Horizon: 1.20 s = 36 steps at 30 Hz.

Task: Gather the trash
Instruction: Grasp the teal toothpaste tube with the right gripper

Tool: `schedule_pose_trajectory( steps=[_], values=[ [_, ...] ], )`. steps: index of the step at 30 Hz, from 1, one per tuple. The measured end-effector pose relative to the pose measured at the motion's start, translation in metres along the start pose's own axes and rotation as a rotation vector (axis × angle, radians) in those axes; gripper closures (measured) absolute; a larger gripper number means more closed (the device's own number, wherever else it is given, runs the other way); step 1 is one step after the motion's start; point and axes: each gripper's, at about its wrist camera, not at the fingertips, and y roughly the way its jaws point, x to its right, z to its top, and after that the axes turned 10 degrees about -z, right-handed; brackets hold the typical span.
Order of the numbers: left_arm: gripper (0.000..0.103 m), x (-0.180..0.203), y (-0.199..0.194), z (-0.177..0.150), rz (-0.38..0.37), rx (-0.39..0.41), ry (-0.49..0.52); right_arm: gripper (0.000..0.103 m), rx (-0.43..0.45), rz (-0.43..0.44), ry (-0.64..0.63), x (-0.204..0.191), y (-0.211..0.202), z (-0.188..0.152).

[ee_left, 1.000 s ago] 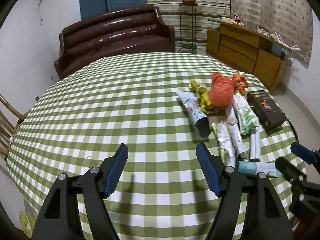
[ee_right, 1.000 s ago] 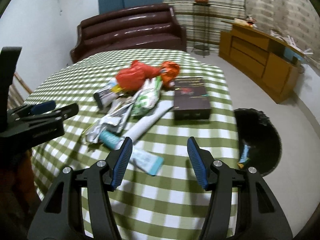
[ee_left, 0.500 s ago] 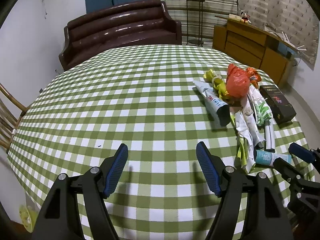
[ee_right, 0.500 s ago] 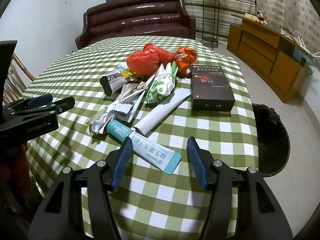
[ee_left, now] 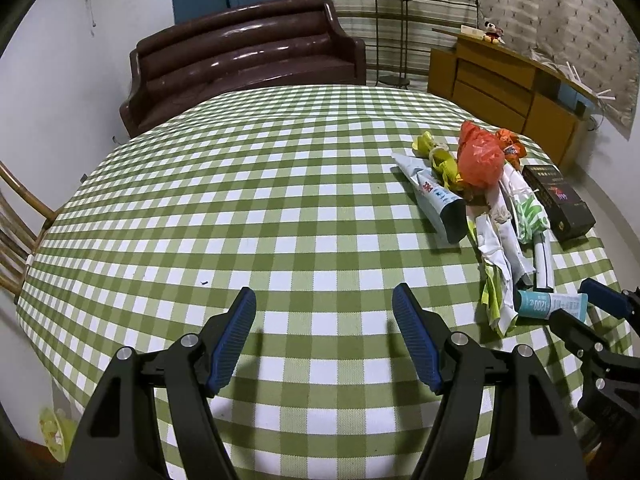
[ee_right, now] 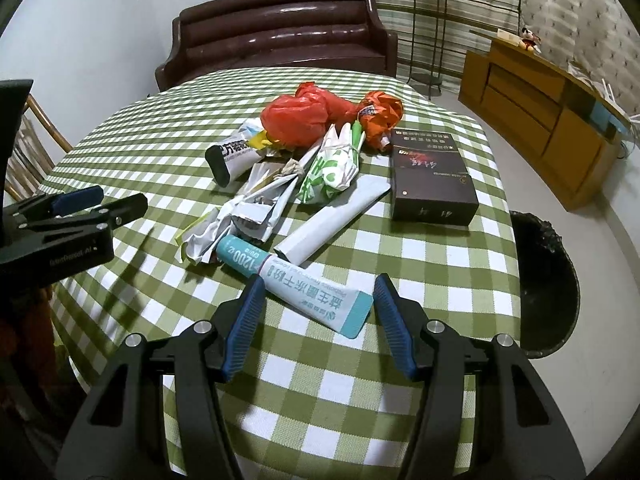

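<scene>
While my right gripper [ee_right: 318,304] hangs with its blue-padded jaws parted on either side of the flat crimped end of a white-and-teal toothpaste tube [ee_right: 296,280], neither pad presses on it, so I hold nothing there. That tube lies on the green-and-white checked tablecloth [ee_right: 420,256] at the near end of the trash heap, its teal cap end pointing to ten o'clock. From it, at twelve o'clock, lies a plain white tube [ee_right: 332,220]; at eleven o'clock, a crumpled white paper wrapper [ee_right: 240,216]. Farther up at twelve o'clock sit a green-and-white printed bag [ee_right: 328,168], a red plastic bag [ee_right: 298,118] and an orange crumpled wrapper [ee_right: 380,114], with a grey-white tube with a black end [ee_right: 232,156] at eleven. A dark brown rectangular box [ee_right: 430,176] rests at one o'clock, apart from the toothpaste. Beyond the table edge at three o'clock stands a black bin lined with a black bag [ee_right: 544,280]. My left gripper [ee_left: 324,332] hovers over bare cloth with its jaws wide apart and empty, the heap well off at two o'clock from it. Behind the table stand a dark brown leather sofa [ee_left: 240,60] at twelve and a wooden sideboard [ee_left: 500,84] at one o'clock.
</scene>
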Motion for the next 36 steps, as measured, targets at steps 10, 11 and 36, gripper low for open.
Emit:
schedule_pose_trajectory(
  steps=[10,11,36],
  values=[
    [0.034,0.0,0.002,0.001,-0.001,-0.007,-0.003,0.067,0.012,-0.028,-0.048,-0.004,-0.001,-0.004],
    [0.034,0.0,0.002,0.001,-0.001,-0.006,-0.002,0.07,0.015,-0.033,-0.054,-0.004,-0.002,-0.005],
    [0.034,-0.007,0.008,-0.002,-0.01,-0.014,-0.005,0.08,0.008,0.046,-0.092,-0.019,-0.003,-0.001]
  ],
)
